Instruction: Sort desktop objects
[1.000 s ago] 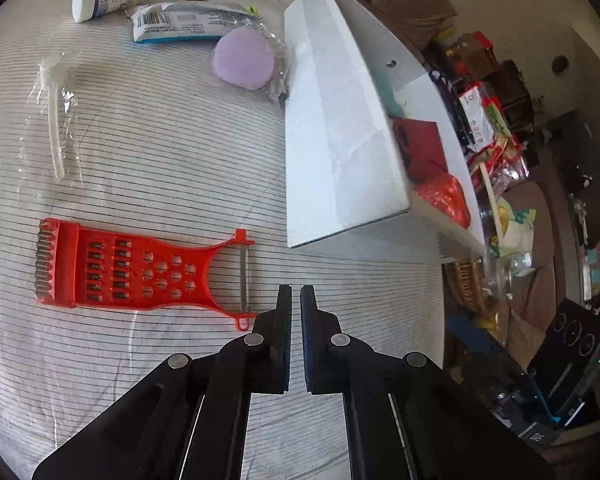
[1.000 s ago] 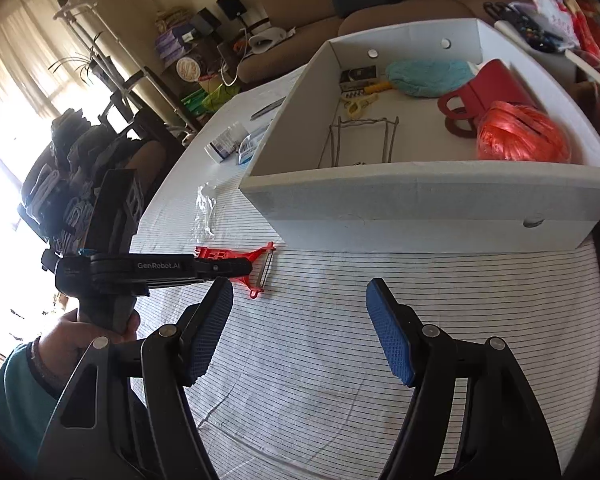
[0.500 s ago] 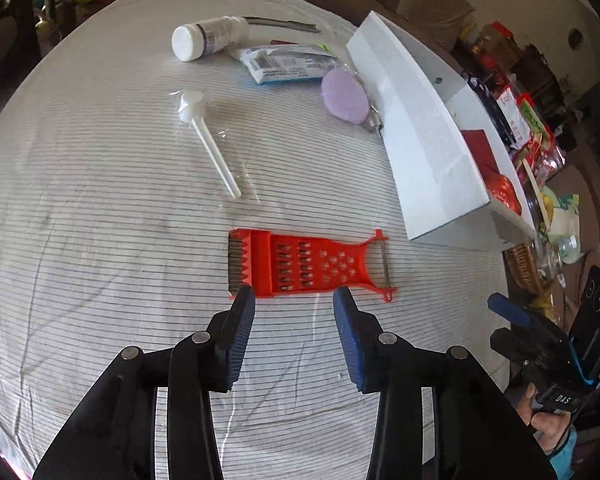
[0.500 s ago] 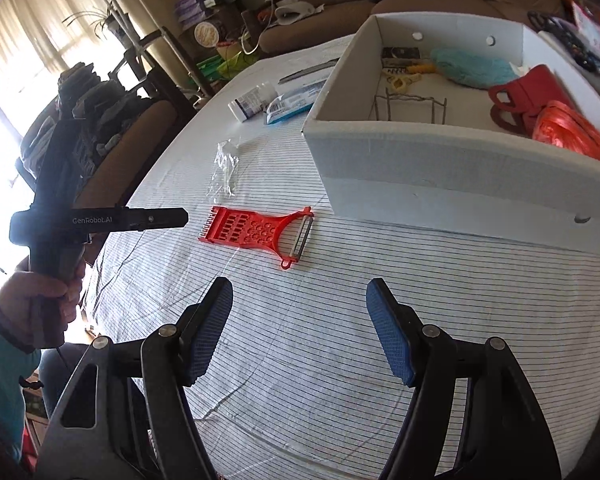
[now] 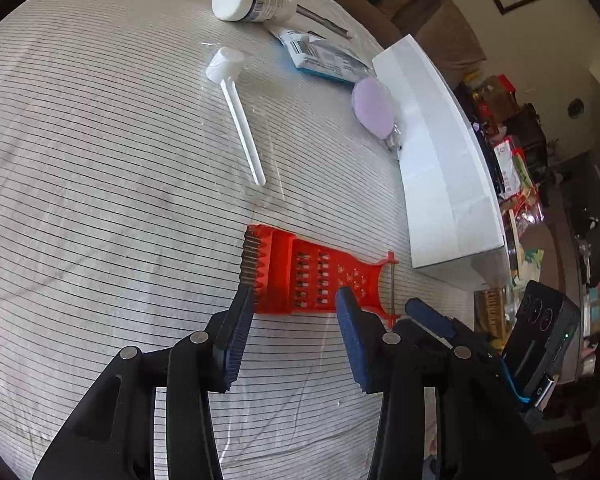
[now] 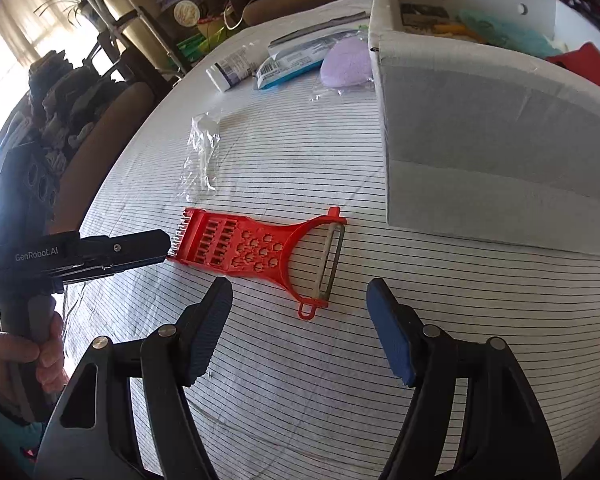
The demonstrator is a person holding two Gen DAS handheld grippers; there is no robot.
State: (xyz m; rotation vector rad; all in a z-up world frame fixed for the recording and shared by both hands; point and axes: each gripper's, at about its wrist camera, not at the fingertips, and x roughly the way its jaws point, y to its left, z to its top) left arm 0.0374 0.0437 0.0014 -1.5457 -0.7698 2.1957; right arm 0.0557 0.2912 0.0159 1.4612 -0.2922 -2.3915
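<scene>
A red plastic grater-peeler [image 5: 312, 274] lies flat on the striped tablecloth; it also shows in the right wrist view [image 6: 252, 248]. My left gripper [image 5: 296, 300] is open, with its fingertips at the grater's near edge, around its toothed end. In the right wrist view the left gripper [image 6: 156, 246] reaches that end from the left. My right gripper [image 6: 300, 296] is open and empty, just short of the peeler blade end. A white box [image 6: 480, 148] stands to the right, holding several sorted items.
A wrapped white pump dispenser [image 5: 236, 108], a white pill bottle [image 5: 252, 2], a blue-white packet [image 5: 324, 58] and a lilac oval pad [image 5: 372, 108] lie on the table beyond the grater. Chairs and clutter surround the table.
My left gripper opened from shut and moved down to the grater's toothed end. My right gripper moved closer to the peeler end and stayed open.
</scene>
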